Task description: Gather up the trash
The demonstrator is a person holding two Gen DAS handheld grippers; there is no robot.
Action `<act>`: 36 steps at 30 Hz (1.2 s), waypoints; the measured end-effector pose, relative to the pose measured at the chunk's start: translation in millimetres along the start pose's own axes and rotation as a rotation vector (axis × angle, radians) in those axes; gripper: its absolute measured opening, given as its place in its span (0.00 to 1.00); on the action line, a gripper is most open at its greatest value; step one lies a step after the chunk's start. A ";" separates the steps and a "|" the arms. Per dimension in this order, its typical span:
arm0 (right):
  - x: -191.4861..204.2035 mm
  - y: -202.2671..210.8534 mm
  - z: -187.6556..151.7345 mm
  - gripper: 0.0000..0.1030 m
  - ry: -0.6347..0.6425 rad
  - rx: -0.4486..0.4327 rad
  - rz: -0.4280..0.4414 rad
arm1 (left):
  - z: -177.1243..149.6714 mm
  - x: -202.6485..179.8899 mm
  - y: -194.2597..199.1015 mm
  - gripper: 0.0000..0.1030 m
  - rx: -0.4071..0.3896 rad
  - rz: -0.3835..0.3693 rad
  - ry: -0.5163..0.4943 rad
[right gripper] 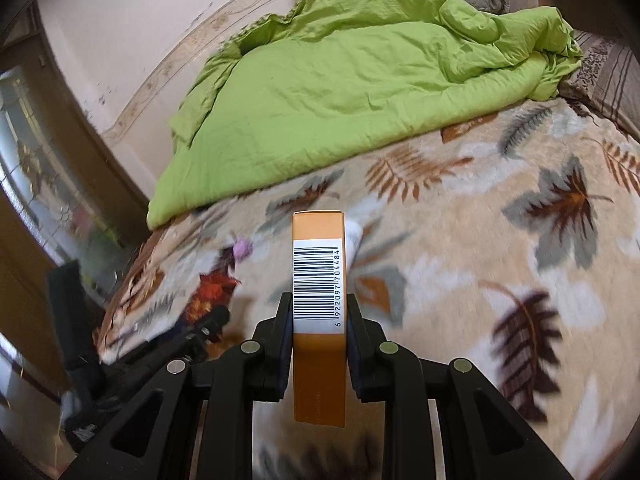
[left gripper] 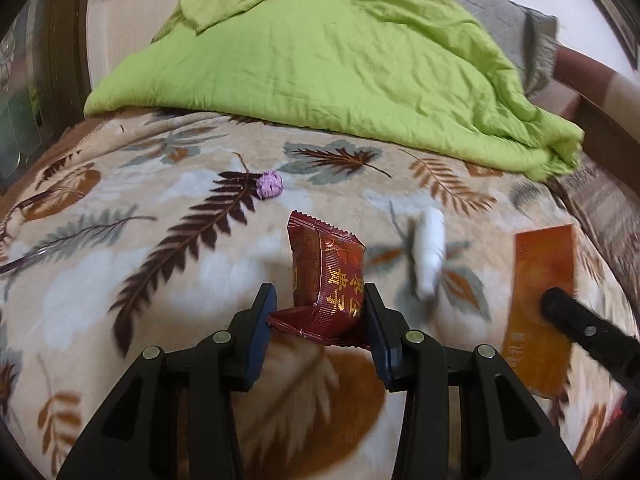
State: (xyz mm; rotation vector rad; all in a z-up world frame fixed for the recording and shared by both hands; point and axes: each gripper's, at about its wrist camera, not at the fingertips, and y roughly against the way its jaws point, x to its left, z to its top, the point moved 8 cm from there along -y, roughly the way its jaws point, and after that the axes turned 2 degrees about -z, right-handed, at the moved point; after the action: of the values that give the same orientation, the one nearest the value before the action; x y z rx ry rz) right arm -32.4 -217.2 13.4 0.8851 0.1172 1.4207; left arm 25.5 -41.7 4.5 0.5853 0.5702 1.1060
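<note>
Gripping a dark red snack wrapper (left gripper: 326,280) by its lower crimped end, the left gripper (left gripper: 318,316) has its jaws closed on crinkly, light film that likely slips unless pinched near the seam. The right gripper (right gripper: 318,324) clamps a stiff orange box (right gripper: 319,312) edge-on across its narrow sides. Both point forward, low over the leaf-patterned blanket (left gripper: 140,240), where a purple wad (left gripper: 270,185) and white roll (left gripper: 428,258) lie farther off.

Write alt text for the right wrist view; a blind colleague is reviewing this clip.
The right claw grips an orange box upright, its barcode facing the camera, above a leaf-print blanket. A green quilt is heaped behind, and the left claw shows blurred at lower left.
</note>
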 end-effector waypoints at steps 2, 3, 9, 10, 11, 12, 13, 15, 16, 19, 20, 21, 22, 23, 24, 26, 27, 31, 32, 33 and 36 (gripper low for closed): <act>-1.6 10.9 -14.1 0.24 0.010 0.018 -0.001 | -14.4 -5.8 19.0 0.41 -0.002 -0.012 -0.028; -2.8 19.8 -20.6 0.24 0.011 0.020 0.003 | -20.9 -9.6 26.1 0.41 -0.002 -0.016 -0.039; -10.6 61.1 -51.8 0.24 0.047 0.014 -0.001 | -62.6 -24.7 70.1 0.41 -0.030 -0.011 -0.103; -10.3 68.7 -52.7 0.24 0.037 0.001 0.024 | -67.9 -25.8 73.2 0.41 -0.034 -0.005 -0.102; -9.7 77.8 -52.5 0.24 0.041 -0.026 0.033 | -72.7 -28.0 74.7 0.41 -0.031 -0.005 -0.100; -9.9 81.6 -53.0 0.24 0.045 -0.037 0.027 | -75.7 -31.0 74.1 0.41 -0.023 -0.007 -0.105; -10.5 83.0 -54.1 0.24 0.040 -0.036 0.028 | -77.5 -33.7 72.4 0.41 -0.017 -0.006 -0.115; -12.2 81.4 -54.9 0.24 0.026 -0.031 0.024 | -78.5 -34.5 70.0 0.41 -0.027 0.009 -0.121; -12.8 79.8 -55.1 0.24 0.021 -0.025 0.025 | -79.1 -34.4 67.8 0.41 -0.027 0.011 -0.122; -14.4 75.3 -54.6 0.24 0.015 -0.014 0.021 | -81.0 -30.7 59.0 0.41 -0.014 0.033 -0.124; -14.3 74.1 -54.6 0.24 0.015 -0.012 0.021 | -81.0 -28.9 56.7 0.41 -0.008 0.034 -0.119; -14.1 72.2 -54.5 0.24 0.017 -0.008 0.021 | -81.3 -27.8 55.6 0.41 -0.004 0.036 -0.117; -13.6 70.6 -54.5 0.24 0.020 -0.004 0.019 | -81.0 -27.3 54.1 0.41 -0.002 0.038 -0.117; -12.7 68.7 -54.5 0.24 0.024 -0.001 0.018 | -80.5 -27.0 52.5 0.41 0.000 0.039 -0.118; -11.9 67.2 -54.5 0.24 0.029 0.002 0.016 | -80.5 -26.8 51.6 0.41 0.001 0.039 -0.120; -10.4 65.2 -54.8 0.24 0.041 0.003 0.008 | -80.2 -28.3 49.8 0.41 0.000 0.040 -0.130; -9.8 64.6 -55.2 0.24 0.044 0.004 0.006 | -80.1 -28.7 49.1 0.41 0.000 0.040 -0.134; -10.0 63.1 -54.8 0.24 0.047 0.005 -0.002 | -79.4 -33.6 49.8 0.41 -0.013 0.036 -0.160; -10.6 63.0 -54.7 0.24 0.045 0.005 -0.003 | -78.8 -34.0 50.5 0.41 -0.018 0.036 -0.166; -11.1 63.1 -54.8 0.24 0.043 0.005 -0.004 | -78.5 -35.0 51.9 0.41 -0.024 0.036 -0.172; -10.4 63.5 -55.0 0.24 0.045 0.003 -0.009 | -76.8 -38.4 55.0 0.41 -0.043 0.038 -0.190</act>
State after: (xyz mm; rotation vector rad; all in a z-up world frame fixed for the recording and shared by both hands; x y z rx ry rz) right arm -116.3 -207.6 8.7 0.8548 0.1572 1.4323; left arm -75.5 -47.7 -7.7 0.6575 0.3714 1.0820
